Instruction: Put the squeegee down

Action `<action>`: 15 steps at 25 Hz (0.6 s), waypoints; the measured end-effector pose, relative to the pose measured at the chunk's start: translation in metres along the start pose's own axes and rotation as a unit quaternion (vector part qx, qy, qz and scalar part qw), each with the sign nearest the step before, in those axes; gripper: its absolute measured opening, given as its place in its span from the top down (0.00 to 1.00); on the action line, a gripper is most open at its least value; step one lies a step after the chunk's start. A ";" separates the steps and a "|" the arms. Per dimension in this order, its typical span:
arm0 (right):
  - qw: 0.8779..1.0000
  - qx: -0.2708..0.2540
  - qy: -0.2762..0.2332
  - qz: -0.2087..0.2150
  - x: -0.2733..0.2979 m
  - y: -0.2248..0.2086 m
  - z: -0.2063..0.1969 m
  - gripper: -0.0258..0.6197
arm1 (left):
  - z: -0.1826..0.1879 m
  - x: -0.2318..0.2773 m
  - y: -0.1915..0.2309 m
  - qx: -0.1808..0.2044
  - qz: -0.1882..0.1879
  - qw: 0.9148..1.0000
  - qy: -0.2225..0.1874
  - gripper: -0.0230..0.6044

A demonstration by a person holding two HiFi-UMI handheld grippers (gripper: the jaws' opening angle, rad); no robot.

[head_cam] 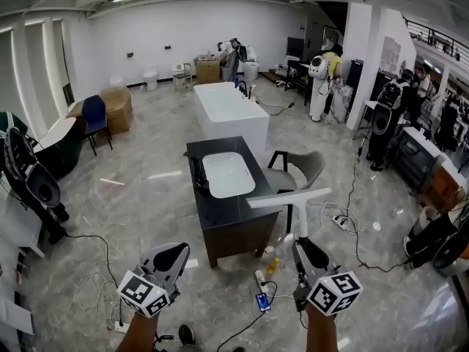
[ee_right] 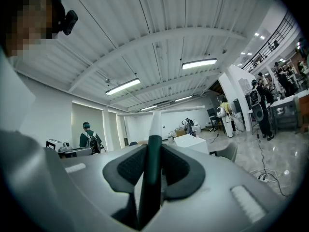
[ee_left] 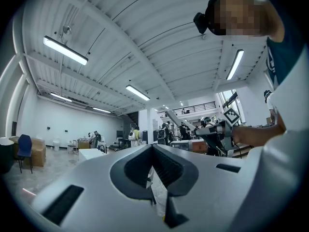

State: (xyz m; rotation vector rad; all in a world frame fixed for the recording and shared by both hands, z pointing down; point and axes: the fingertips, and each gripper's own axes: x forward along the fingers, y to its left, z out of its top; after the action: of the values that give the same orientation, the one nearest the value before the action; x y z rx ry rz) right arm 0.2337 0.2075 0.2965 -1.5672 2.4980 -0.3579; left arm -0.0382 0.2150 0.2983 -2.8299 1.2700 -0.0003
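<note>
The squeegee [head_cam: 288,198] has a long white blade on a dark green handle. It is held upright in front of me, just right of the dark table [head_cam: 220,222]. My right gripper [head_cam: 302,246] is shut on the handle. In the right gripper view the handle [ee_right: 151,163] runs up between the pads, with the blade across the top. My left gripper [head_cam: 174,254] hangs level at the lower left, apart from the squeegee. In the left gripper view the left gripper [ee_left: 154,149] has its jaws closed on a thin white scrap [ee_left: 158,190], paper or cloth.
A white basin [head_cam: 228,174] is set in the dark table. A white bathtub [head_cam: 229,110] stands behind it and a grey chair [head_cam: 302,167] at its right. Cables, a power strip [head_cam: 261,279] and a small yellow bottle [head_cam: 272,265] lie on the floor below my grippers.
</note>
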 end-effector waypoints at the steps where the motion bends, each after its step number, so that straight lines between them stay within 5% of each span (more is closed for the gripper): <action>1: 1.000 0.001 0.001 -0.001 0.003 -0.001 -0.002 0.80 | -0.002 0.003 0.003 -0.001 -0.001 1.000 0.000 0.96; 15: 0.998 0.001 0.001 -0.065 0.067 0.004 -0.015 0.80 | -0.009 0.064 0.085 -0.003 -0.069 0.998 -0.005 0.96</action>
State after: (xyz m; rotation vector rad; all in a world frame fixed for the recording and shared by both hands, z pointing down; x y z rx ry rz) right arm 0.1973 0.1500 0.3084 -1.7329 2.4027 -0.3806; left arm -0.0591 0.1111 0.3027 -2.9117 1.0726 0.0140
